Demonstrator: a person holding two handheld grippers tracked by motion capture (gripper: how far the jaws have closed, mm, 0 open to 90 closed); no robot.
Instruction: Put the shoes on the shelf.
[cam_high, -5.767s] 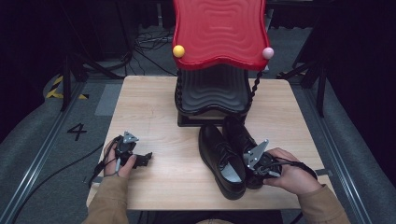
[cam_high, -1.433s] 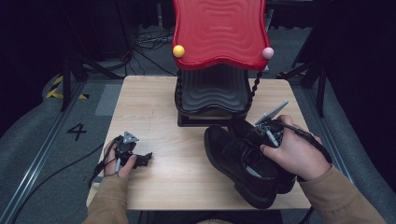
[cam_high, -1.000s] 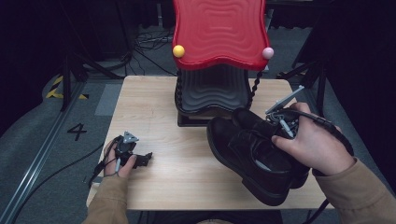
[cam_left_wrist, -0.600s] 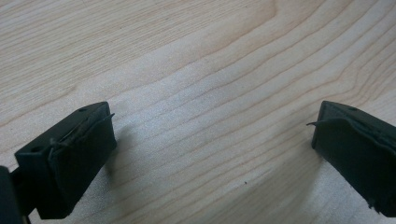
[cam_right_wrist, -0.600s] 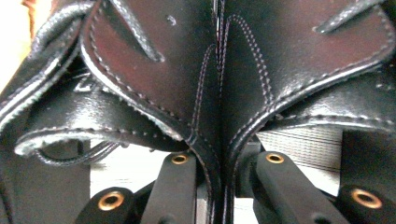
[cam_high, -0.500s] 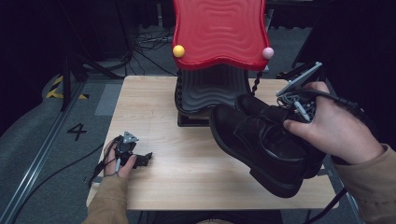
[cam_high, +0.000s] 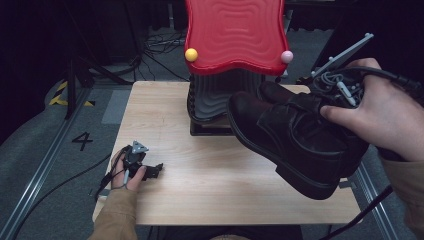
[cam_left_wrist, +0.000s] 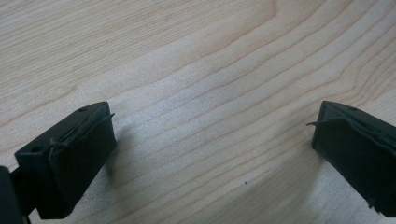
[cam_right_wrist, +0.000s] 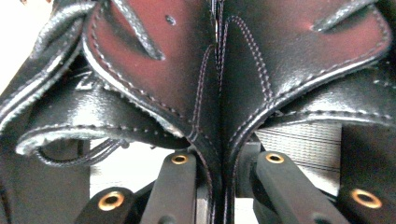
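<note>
Black leather dress shoes (cam_high: 295, 135), a pair, hang clear above the right half of the light wooden table (cam_high: 200, 185), toes pointing toward the rack and tipped a little up, heels lower and nearer you. Your right gripper (cam_high: 334, 95) has them pinched: in the right gripper view its two black jaws rise close together and squeeze the inner side walls of both shoes (cam_right_wrist: 219, 93), pressed flat against each other, stitching lines running down between the pads. Your right hand (cam_high: 385, 115) wraps the gripper body, grey plate sticking up behind, cable trailing off right. The shoe soles touch nothing. The toes sit just in front of the dark ribbed lower tier (cam_high: 215, 100) of the shoe rack, below its red wavy top shelf (cam_high: 235, 35), which carries a yellow ball (cam_high: 191, 54) and a pink ball (cam_high: 286, 56) at its front corners.

Your left gripper (cam_high: 150, 171) rests low on the table near the left front edge, left hand (cam_high: 122, 170) on it. Its jaws stand wide apart in the left gripper view, bare wood grain (cam_left_wrist: 205, 116) between them, pads (cam_left_wrist: 84, 158) gripping nothing. Well apart from the shoes.
</note>
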